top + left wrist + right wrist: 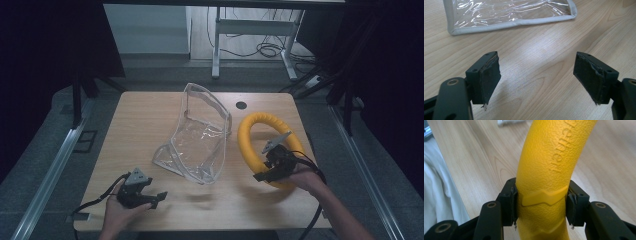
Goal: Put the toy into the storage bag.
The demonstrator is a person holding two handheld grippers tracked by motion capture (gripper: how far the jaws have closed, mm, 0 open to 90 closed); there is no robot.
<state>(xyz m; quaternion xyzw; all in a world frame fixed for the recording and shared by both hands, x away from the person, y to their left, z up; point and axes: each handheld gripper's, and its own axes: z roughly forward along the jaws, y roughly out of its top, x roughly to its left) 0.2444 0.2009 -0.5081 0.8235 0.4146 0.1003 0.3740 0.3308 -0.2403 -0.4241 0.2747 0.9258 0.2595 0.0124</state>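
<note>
Wooden table, left gripper low, fingers spread, right gripper fingers clamping yellow ring

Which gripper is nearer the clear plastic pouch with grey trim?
Left. The left gripper, jaws open, sits just short of the clear plastic pouch's near edge. The right gripper is off to the pouch's right, clamped on the yellow foam ring.

Glossy clear plastic pouch, pebbled matt yellow foam ring, smooth wood-grain table.
</note>
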